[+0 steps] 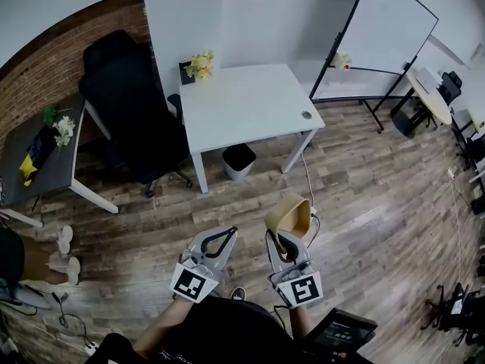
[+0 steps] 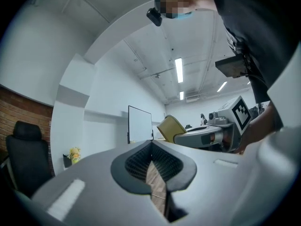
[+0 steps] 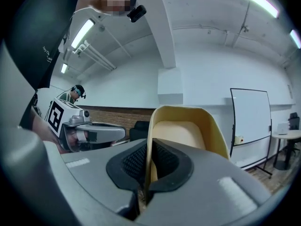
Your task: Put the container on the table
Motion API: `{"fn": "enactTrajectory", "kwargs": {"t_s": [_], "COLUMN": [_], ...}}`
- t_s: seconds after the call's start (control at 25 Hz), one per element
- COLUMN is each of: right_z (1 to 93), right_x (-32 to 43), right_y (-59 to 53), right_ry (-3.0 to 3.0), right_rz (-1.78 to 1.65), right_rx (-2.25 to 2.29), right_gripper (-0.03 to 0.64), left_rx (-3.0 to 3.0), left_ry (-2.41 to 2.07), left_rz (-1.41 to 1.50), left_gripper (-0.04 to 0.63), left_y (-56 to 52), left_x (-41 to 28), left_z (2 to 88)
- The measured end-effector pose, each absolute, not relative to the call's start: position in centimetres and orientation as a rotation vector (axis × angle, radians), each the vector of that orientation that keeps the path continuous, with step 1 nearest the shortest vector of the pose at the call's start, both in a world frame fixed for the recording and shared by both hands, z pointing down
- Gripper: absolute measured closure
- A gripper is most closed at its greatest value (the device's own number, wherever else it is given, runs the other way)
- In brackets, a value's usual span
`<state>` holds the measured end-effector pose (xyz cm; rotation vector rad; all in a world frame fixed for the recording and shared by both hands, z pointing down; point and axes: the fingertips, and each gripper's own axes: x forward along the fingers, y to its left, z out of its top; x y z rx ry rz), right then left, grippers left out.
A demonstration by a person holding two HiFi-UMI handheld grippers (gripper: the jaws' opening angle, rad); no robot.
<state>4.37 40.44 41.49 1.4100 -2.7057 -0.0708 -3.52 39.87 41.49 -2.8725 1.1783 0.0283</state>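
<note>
A yellow, tub-like container (image 1: 289, 212) hangs in the air over the wooden floor, with my right gripper (image 1: 279, 237) shut on its wall. In the right gripper view that thin wall runs between the pads (image 3: 164, 161) and the container (image 3: 183, 131) opens away from me. My left gripper (image 1: 227, 233) is alongside on the left, shut with nothing in it; its jaw tips meet (image 2: 151, 166). The white table (image 1: 250, 105) stands ahead, across a stretch of floor. From the left gripper view the container (image 2: 170, 126) and the right gripper (image 2: 202, 138) show at the right.
Flowers (image 1: 200, 65) and a small round object (image 1: 306, 114) sit on the white table, and a dark bin (image 1: 239, 160) stands under it. A black office chair (image 1: 125, 89) is at its left, a whiteboard (image 1: 386, 29) at the right, a grey desk (image 1: 53, 158) far left.
</note>
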Motion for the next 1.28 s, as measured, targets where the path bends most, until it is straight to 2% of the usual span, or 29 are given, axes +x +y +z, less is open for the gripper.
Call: {"fn": "enactTrajectory", "kwargs": {"t_s": [0.32,0.56,0.88,1.28], "right_z": [40.1,40.8,42.8,42.7], "right_x": [1.6,1.7,5.1,13.3], "right_y": [33.4,29.3,20.5,6.6], "right_ry": [-2.633,-2.598,-2.651,-2.733], "right_rz": [-0.112,-0.113,-0.075,-0.005], "right_rx": [1.439,1.424,1.398,1.358], "right_gripper": [0.598,0.598,0.598,0.599], "left_rx": [-2.832,-2.949,-2.905,-2.849], "left_ry": [1.015,1.065,1.101,1.201], "left_rz": [0.135,0.080,-0.016,-0.098], "left_gripper": [0.594,0.594,0.594,0.594], "left_y": [32.0,27.1,18.5,6.3], "left_x": [-5.2,-5.2,-1.7,5.8], "left_z": [39.5,41.7,43.1,41.8]}}
